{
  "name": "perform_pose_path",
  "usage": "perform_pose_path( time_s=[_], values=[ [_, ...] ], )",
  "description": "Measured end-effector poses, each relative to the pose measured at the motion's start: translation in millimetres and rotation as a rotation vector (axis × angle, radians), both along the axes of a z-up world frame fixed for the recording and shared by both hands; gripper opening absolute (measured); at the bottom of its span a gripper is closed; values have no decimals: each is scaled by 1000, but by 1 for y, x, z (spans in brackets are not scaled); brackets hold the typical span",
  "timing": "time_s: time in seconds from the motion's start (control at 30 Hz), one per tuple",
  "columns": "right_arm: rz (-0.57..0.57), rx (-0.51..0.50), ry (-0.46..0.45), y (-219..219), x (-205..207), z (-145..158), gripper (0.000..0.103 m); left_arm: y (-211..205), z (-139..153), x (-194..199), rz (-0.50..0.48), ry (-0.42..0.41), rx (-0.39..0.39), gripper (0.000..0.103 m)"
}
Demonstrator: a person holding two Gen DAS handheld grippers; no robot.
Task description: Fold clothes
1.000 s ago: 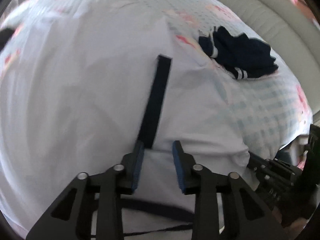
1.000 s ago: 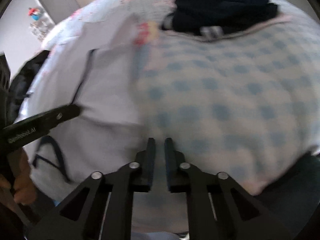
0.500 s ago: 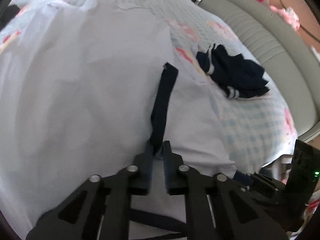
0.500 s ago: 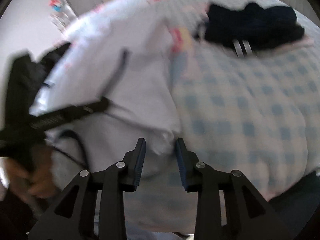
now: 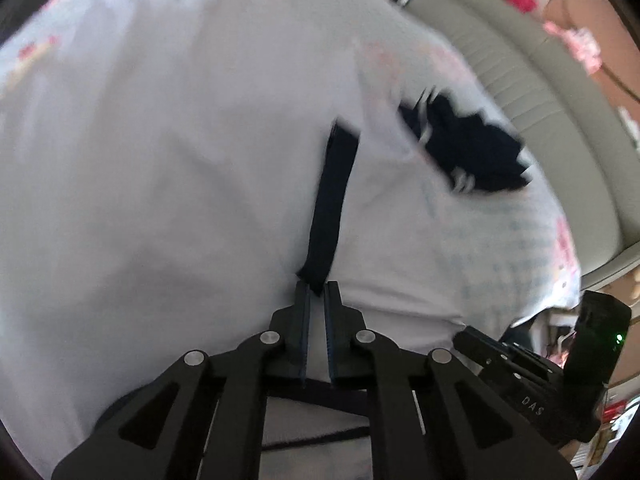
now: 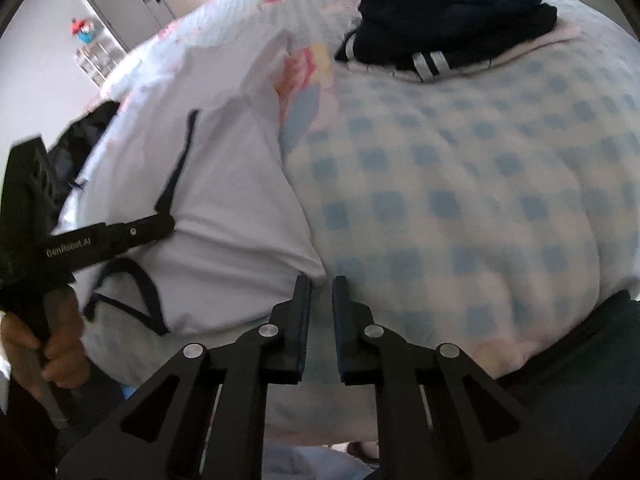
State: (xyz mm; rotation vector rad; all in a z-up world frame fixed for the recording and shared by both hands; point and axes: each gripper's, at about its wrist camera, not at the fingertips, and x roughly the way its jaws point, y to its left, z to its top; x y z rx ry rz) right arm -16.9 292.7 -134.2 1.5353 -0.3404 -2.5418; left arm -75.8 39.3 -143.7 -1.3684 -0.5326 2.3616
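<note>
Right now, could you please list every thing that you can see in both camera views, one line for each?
white garment: one, white with dark navy trim, spread on the bed, nearest the cameras
navy placket strip: one, dark navy, runs down the garment's front to the left fingertips
dark clothes pile: one heap, navy with white stripes, far side of the bed
bedcover: one, pale with blue checks and pink prints, under everything
headboard: one, grey-beige and padded, right of the bed
door: one, grey, far left background
left hand-held gripper: one, black, jaws nearly together on the strip's lower end
right hand-held gripper: one, black, jaws closing, at the garment's side edge
hand: one, holding the left gripper's handle
</note>
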Motion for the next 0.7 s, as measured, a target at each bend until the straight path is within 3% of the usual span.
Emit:
perform_pose_path(
  time_s=[0.1, 0.2, 0.33, 0.43, 0.63, 0.7],
  values=[
    [35, -30, 83, 4, 4, 17, 19, 2, 7, 1, -22, 55, 6, 12],
    [50, -79, 109, 0, -2, 24, 19, 9, -13, -12, -36, -43, -21, 12],
    [33, -82, 50, -9, -12, 10, 20, 4, -35, -10, -52, -82, -14, 12],
    [5, -39, -35, -9, -17, -11, 20, -9, -26, -1, -34, -75, 14, 12],
    [89, 10, 121, -42, -18, 50, 23, -62, 16, 39, 63, 51, -45, 23],
    [153, 2, 109, -65, -22, 51, 23, -96, 25, 48, 138, 65, -58, 26]
  ],
)
